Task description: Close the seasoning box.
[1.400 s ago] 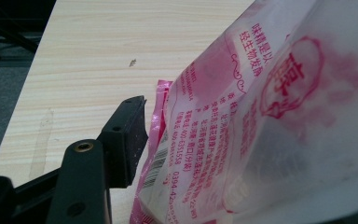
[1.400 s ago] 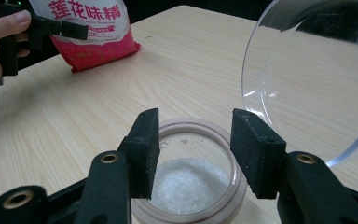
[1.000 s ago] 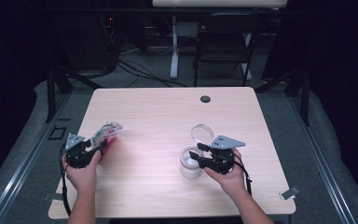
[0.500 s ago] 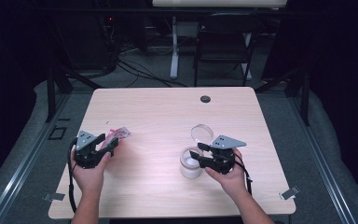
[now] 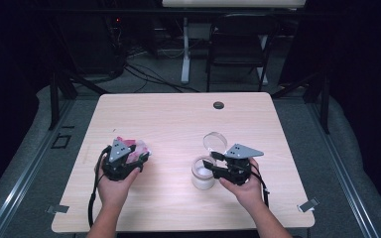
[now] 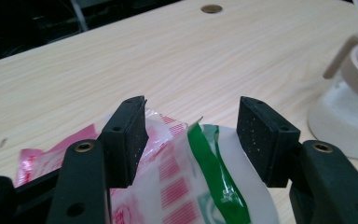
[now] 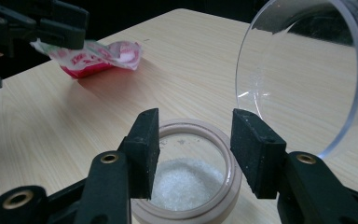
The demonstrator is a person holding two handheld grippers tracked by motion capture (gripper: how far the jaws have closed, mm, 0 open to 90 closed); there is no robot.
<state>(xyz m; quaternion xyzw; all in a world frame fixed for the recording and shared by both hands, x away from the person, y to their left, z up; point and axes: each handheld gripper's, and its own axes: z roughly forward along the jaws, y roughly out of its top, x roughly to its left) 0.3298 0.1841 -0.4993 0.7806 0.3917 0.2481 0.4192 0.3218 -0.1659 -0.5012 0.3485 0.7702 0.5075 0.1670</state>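
The packet [image 5: 135, 148], a red-and-white plastic bag w/ a green strip, sits between the jaws of the left gripper [image 5: 138, 159], above the left half of the table [image 5: 168, 114]. In the left gripper view the jaws stand apart w/ the bag [image 6: 186, 186] bulging between them; if the pads really press it, I cannot tell. Compared w/ a second ago, the left hand [image 5: 113, 184] and the packet are moved from near the table's left edge toward the middle, closer to the jar [image 5: 203, 172].

The jar is open, white grains inside, its clear hinged lid [image 5: 215, 142] tipped back. The right gripper [image 5: 209, 165] is at the jar's rim, same place as before, jaws spread either side of the rim [image 7: 189, 177], not clearly pinching. Probably the packet goes next over the jar for pouring.
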